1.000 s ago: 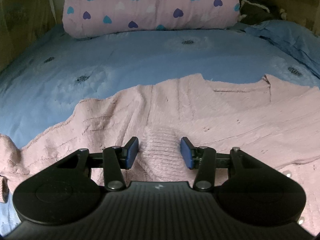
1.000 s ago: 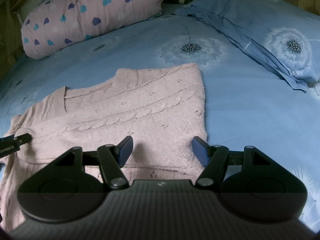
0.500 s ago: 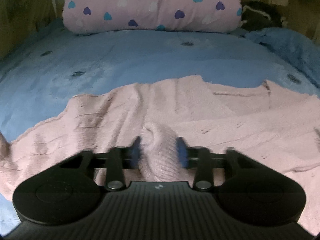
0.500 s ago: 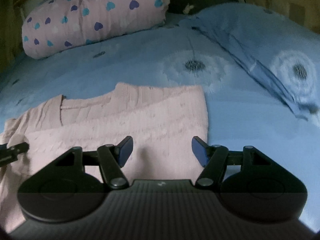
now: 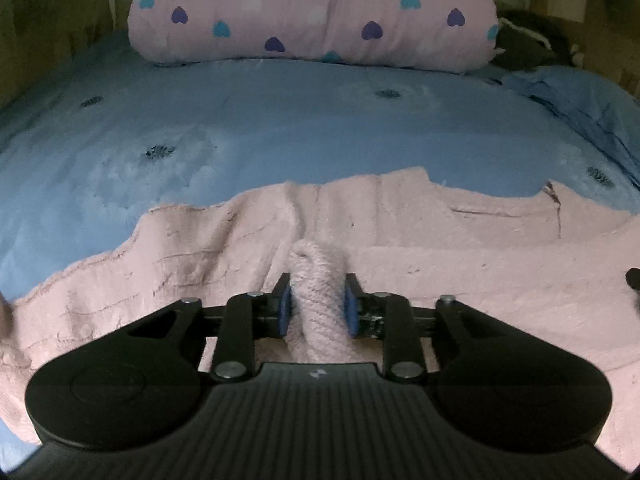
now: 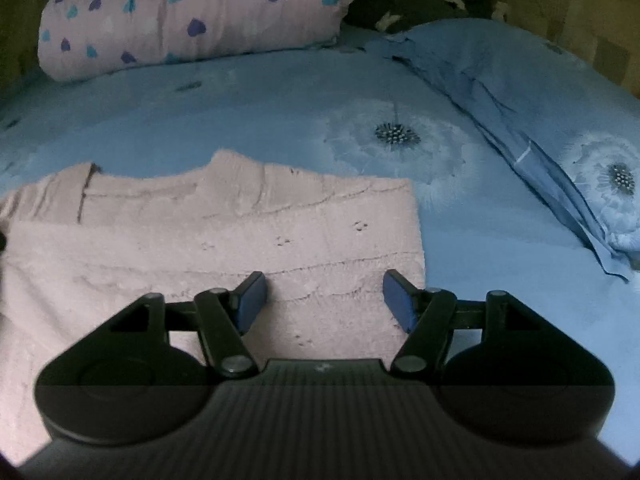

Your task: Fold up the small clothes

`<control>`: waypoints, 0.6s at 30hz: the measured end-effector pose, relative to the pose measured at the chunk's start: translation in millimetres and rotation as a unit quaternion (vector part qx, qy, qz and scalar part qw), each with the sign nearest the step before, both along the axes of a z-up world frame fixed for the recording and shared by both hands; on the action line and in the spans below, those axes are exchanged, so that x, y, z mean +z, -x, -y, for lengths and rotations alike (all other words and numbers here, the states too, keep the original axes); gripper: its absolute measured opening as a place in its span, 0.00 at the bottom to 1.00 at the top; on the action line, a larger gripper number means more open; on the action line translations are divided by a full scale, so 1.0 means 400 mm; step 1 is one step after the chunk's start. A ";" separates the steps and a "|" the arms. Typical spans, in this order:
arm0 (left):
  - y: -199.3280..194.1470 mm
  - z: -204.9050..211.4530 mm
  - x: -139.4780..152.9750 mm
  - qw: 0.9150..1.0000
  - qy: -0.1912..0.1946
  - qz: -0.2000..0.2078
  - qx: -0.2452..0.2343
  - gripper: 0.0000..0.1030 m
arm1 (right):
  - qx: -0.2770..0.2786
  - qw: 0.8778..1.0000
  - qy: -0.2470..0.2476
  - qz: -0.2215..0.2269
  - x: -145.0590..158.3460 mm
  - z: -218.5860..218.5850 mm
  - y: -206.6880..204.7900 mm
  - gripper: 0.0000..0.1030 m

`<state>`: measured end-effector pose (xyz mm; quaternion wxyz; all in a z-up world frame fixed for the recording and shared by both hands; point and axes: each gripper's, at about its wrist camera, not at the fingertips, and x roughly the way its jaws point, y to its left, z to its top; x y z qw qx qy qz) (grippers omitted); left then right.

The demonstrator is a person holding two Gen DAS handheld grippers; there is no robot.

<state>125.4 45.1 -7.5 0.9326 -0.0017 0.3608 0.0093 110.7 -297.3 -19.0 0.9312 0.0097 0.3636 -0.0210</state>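
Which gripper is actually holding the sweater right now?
The left gripper: its jaws are shut on a bunched ribbed fold of the pink sweater. The right gripper hangs over the sweater's right part with jaws wide open, gripping nothing.

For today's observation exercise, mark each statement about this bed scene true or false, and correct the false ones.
1. The left gripper is shut on a ribbed fold of the pink sweater. True.
2. The right gripper is shut on the sweater's hem. False: its jaws stand wide apart above the knit, holding nothing.
3. The sweater lies on a blue bedsheet printed with dandelions. True.
4. The heart-patterned pillow rests on top of the sweater. False: it lies at the far end of the bed, apart from the sweater.
5. A blue pillow lies to the right of the sweater. True.
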 end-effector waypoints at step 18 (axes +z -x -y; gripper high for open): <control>0.161 -0.223 0.176 0.996 -0.066 0.016 0.062 0.42 | 0.052 0.996 -0.076 0.024 0.107 -0.077 0.096 0.69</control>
